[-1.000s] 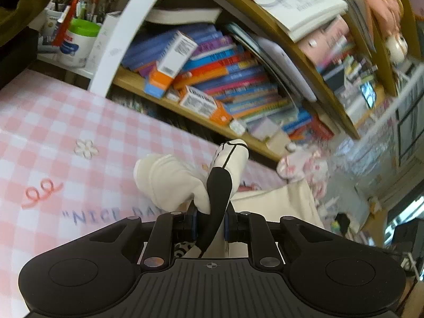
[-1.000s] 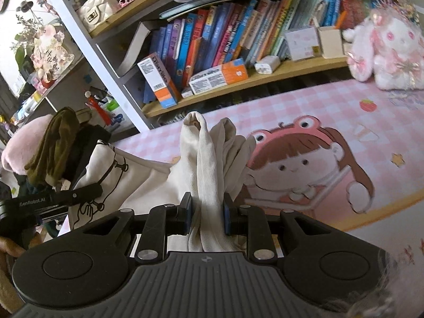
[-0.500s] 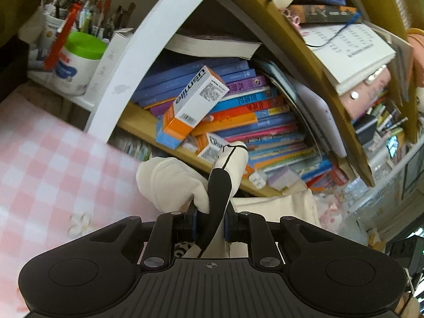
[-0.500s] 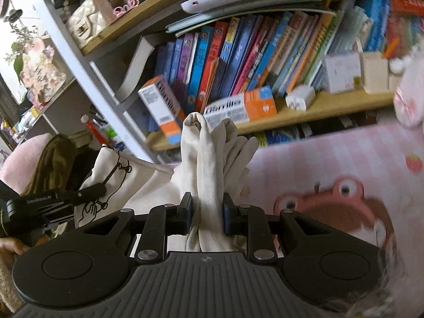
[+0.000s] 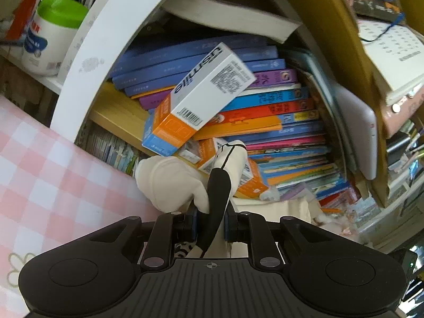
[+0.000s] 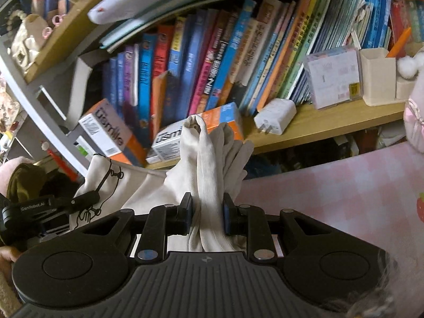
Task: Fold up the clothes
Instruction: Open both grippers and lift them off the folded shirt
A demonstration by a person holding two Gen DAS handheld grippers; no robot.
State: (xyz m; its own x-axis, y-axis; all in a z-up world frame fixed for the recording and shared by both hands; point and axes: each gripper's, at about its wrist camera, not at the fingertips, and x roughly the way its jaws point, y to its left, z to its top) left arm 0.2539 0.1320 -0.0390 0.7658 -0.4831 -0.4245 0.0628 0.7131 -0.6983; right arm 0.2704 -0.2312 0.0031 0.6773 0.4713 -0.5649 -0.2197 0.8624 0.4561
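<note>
A cream garment with black line drawings and black trim hangs between both grippers. In the left wrist view my left gripper (image 5: 211, 224) is shut on a bunched cream fold and black trim of the garment (image 5: 169, 182). The right wrist view has my right gripper (image 6: 205, 213) shut on a ribbed cream bunch of the garment (image 6: 205, 159), which stands up between the fingers. From there the cloth stretches left to the other gripper (image 6: 53, 206), near the printed drawing (image 6: 106, 182). Both grippers are raised above the pink checked table mat (image 5: 53, 180).
A bookshelf (image 6: 318, 127) packed with books stands close ahead, with orange and white boxes (image 5: 204, 98) on its lower board. A white tub with a green lid (image 5: 50, 37) sits at left. A pink plush toy (image 6: 416, 122) is at the right edge.
Both grippers have risen and tilted toward the shelf with the garment still clamped; the table mat has dropped low in view and the books fill the frames.
</note>
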